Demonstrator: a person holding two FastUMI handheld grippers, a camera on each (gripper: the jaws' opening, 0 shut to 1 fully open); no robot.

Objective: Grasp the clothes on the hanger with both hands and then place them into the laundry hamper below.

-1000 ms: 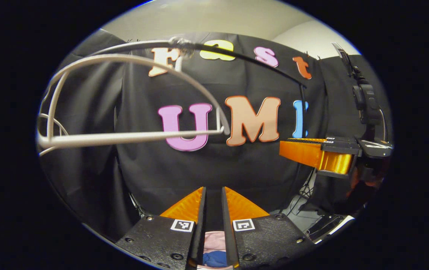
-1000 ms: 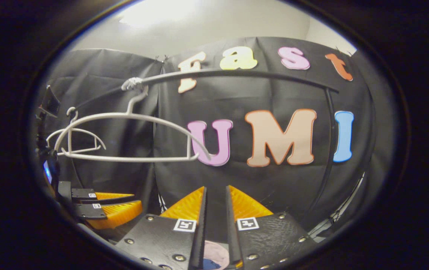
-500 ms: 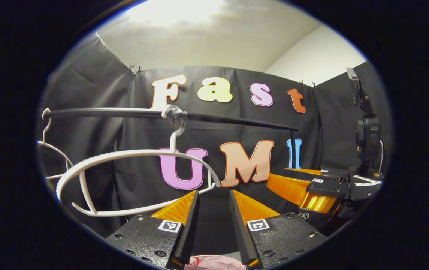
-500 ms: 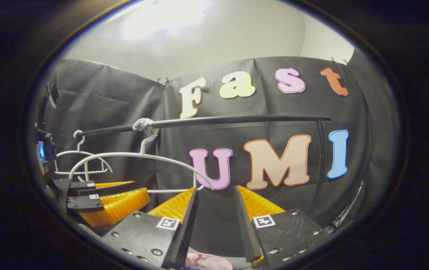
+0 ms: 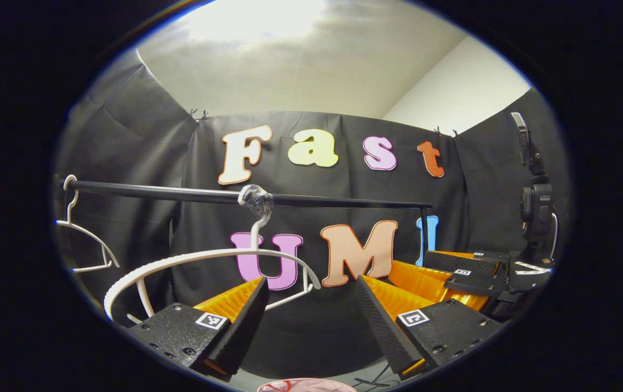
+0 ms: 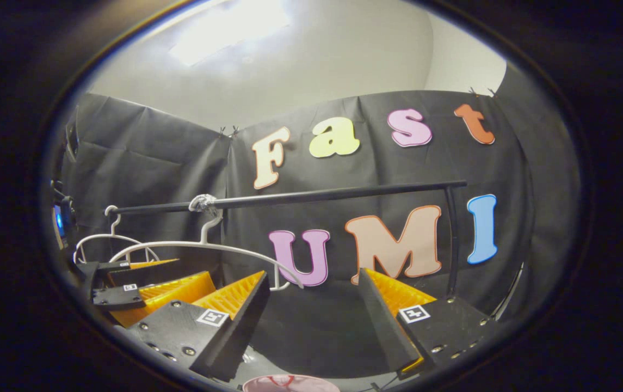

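A staged recording booth, not a lived-in home. Walled with black cloth (image 5: pixel 126 163) pinned up by small clips at the seams, plain pale ceiling (image 5: pixel 300 65) and white wall (image 5: pixel 452 92) above it from 11 to 2 o'clock. Fitted with a black clothes rail (image 5: pixel 180 194) across the middle, bare white hangers (image 5: pixel 208 261) hung at 8 to 9 o'clock. Equipped with a camera mount (image 5: pixel 534 196) on a stand at 3 o'clock. Lit from overhead by a bright panel (image 6: pixel 229 30).
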